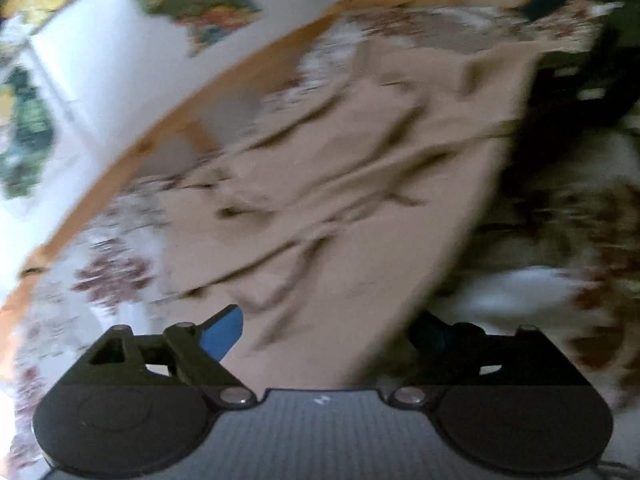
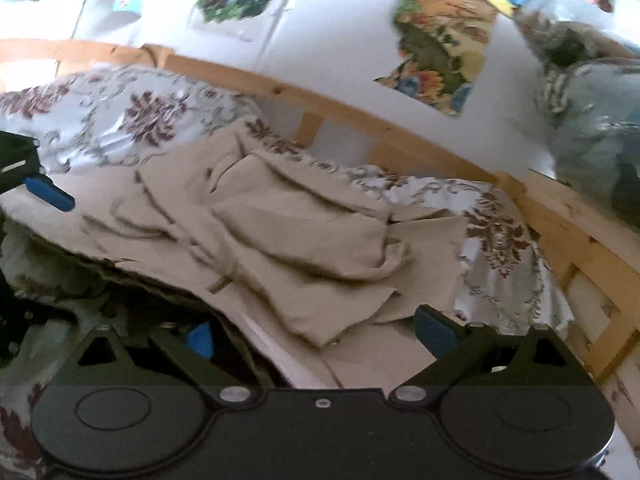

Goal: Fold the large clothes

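Observation:
A large beige garment [image 1: 352, 184] lies crumpled on a floral bedspread [image 1: 112, 276]; the left wrist view is blurred. My left gripper [image 1: 328, 336] is low over the garment's near end, jaws wide, with the cloth running between the blue pads [image 1: 222, 334] and no squeeze visible. In the right wrist view the same garment [image 2: 288, 232] is bunched in loose layers. My right gripper [image 2: 316, 334] stands open over its near edge, cloth lying between the pads without being pinched. A blue fingertip [image 2: 50, 192] of the left gripper shows at the far left of that view.
A wooden bed rail [image 2: 360, 120] runs along the far side of the bedspread [image 2: 500, 240], against a white wall with colourful pictures [image 2: 440, 52]. A bluish bundle [image 2: 592, 128] sits at the right. Dark fabric [image 1: 568, 92] lies beside the garment.

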A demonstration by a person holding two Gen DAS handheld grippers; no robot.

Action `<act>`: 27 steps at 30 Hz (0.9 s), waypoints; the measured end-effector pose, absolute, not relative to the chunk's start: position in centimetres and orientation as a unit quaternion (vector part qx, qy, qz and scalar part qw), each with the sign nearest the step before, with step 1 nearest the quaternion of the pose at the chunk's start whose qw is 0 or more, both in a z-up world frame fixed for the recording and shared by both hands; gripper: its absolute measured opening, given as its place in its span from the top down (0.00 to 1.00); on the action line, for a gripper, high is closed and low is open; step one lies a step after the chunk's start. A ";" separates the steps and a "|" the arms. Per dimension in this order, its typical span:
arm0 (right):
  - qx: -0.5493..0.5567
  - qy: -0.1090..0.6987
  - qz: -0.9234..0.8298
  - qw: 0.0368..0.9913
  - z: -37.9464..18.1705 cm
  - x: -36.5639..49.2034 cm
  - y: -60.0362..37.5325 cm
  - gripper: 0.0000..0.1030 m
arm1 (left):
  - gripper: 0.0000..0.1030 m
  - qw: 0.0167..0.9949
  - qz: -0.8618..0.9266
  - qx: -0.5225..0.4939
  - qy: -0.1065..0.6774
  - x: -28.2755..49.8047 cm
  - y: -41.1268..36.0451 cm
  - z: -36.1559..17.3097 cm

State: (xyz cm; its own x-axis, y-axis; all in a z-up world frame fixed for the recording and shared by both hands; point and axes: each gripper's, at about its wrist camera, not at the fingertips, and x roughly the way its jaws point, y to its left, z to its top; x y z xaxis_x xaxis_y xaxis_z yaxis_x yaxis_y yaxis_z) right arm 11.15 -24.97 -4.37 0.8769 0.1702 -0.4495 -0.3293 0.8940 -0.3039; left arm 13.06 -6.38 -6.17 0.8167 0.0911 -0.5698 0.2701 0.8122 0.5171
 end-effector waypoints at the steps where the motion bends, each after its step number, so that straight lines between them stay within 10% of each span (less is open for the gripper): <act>1: -0.192 0.208 0.129 0.950 -4.3 11.2 -25.0 0.05 | 0.11 0.905 -0.024 0.301 0.299 13.6 -5.8 -6.1; 27: -0.207 0.376 0.060 0.901 -7.0 11.8 -28.9 0.04 | 0.24 0.927 0.091 0.216 0.294 13.7 1.6 -5.1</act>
